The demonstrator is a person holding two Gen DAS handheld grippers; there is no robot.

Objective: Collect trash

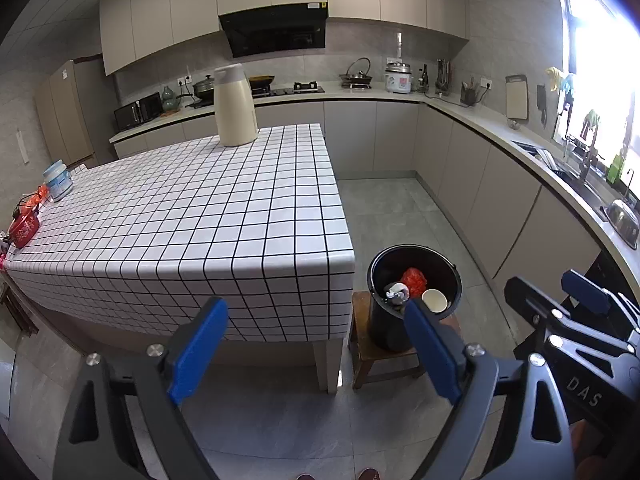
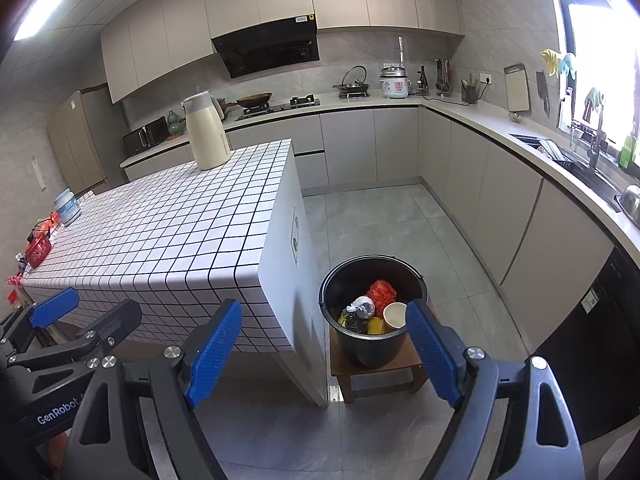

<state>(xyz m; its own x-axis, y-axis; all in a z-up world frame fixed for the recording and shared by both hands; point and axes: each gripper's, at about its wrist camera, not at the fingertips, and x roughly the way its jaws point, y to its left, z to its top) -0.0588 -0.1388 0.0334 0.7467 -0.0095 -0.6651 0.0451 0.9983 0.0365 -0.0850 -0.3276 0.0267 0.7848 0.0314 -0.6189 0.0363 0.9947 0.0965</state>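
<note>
Holding both blue-padded grippers released and empty, we face the grid-patterned bench (image 1: 192, 208). The left gripper (image 1: 316, 340) and right gripper (image 2: 324, 344) hover near the round black plastic trash bucket (image 2: 340, 336) on its small wooden stool (image 2: 400, 364).

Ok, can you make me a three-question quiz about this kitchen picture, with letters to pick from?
1. Where does the black round bucket stand?
A. on the checked tablecloth
B. on a small wooden stool
C. in the sink

2. What colour is the tall jug on the table?
A. cream
B. green
C. red

3. How do the right gripper jaws stand?
A. shut on a cup
B. open and empty
C. shut on a bag

Answers: 1 B, the stool's legs show under the bucket. 2 A, its body is pale cream. 3 B, the blue pads stand wide apart with nothing between them.
</note>
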